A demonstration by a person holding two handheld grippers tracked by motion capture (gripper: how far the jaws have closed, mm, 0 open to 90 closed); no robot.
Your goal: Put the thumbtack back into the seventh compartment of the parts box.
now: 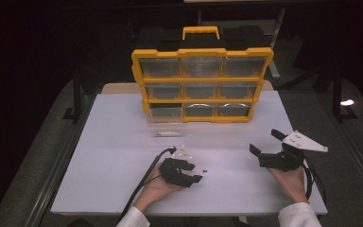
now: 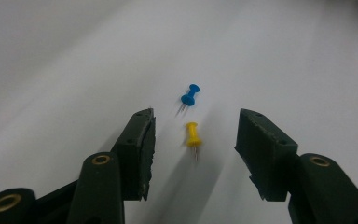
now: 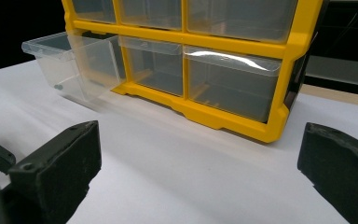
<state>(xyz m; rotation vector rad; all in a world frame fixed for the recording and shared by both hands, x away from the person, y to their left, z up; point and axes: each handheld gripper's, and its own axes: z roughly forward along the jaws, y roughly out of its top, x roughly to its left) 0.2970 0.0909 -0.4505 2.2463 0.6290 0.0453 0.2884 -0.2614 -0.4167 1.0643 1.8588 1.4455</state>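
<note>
Left gripper view: the left gripper (image 2: 193, 140) is spread around a yellow pushpin (image 2: 193, 135) at frame center. It looks light, stiff and sharp; grasp its plastic head.

A dim lab or workshop: a bare white table (image 1: 123, 142) on a metal frame, dark surroundings (grey floor at both edges), and a yellow parts organizer (image 1: 202, 84) at its far edge.
</note>
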